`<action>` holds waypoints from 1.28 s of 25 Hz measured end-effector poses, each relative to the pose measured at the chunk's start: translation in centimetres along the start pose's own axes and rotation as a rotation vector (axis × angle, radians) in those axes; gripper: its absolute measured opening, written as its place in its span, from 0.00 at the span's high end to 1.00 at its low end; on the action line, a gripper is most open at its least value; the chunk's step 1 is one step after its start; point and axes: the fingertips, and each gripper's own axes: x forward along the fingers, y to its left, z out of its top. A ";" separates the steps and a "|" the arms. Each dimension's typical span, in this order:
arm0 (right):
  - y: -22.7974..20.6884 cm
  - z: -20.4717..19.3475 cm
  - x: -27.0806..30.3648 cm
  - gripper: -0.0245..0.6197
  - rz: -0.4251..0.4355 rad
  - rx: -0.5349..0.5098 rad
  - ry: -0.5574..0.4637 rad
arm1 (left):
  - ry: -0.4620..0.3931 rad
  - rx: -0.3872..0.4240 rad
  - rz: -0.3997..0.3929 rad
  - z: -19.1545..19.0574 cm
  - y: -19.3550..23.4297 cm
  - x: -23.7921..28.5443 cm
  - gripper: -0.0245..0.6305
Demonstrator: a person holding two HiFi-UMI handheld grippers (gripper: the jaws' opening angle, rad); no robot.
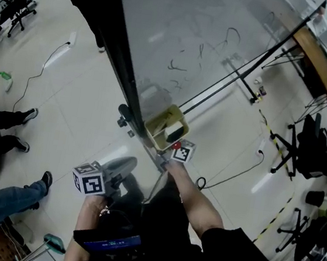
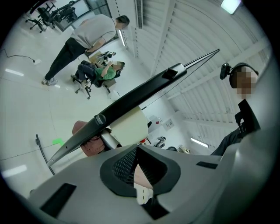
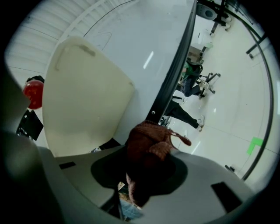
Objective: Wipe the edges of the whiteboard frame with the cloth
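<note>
Right tongs (image 3: pixel 143 162) squeezed tight on brown knit cloth (image 3: pixel 153 140). Cloth sits right at black frame (image 3: pixel 175 74) of whiteboard (image 3: pixel 144 39). Left tongs (image 2: pixel 134 151) closed, nothing in them, near frame, not touching. Cream tray (image 3: pixel 83 100) on board just beside cloth, crowding it. Red ball (image 3: pixel 33 94) past tray. Frame long, thin, straight, slanting away from tongs. Person (image 2: pixel 83 37) bends over far off.

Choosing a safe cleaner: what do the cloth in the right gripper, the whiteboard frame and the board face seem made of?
The cloth: reddish-brown knitted yarn, matte, with visible loops. The whiteboard frame: black, smooth, slightly shiny, probably painted metal or plastic; cannot tell which. The board face: white and glossy, showing a bright light reflection.
</note>
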 end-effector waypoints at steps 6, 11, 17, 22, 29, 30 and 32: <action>0.8 -0.6 -0.4 0.75 -0.019 0.044 -0.042 | -0.020 0.005 -0.053 1.0 -1.6 -0.8 0.98; 2.1 -1.3 -2.0 0.75 -0.082 0.065 -0.109 | -0.055 0.007 -0.088 2.1 -1.7 -2.1 0.98; 5.9 -7.4 -1.0 0.75 -0.166 0.092 -0.003 | -0.118 0.012 -0.115 3.5 -1.3 -4.6 0.98; 5.7 -5.7 1.9 0.75 -0.314 0.053 -0.071 | -0.132 0.015 -0.134 3.7 -1.0 -5.9 0.98; 5.3 -5.4 3.2 0.75 -0.432 0.019 -0.089 | -0.124 0.031 -0.129 3.0 -1.8 -6.2 0.98; 5.6 -5.3 3.2 0.75 -0.427 0.023 -0.091 | -0.127 0.036 -0.119 2.9 -2.0 -6.1 0.98; 6.4 -5.0 3.0 0.75 -0.407 0.041 -0.105 | -0.128 0.043 -0.098 2.6 -2.7 -6.0 0.98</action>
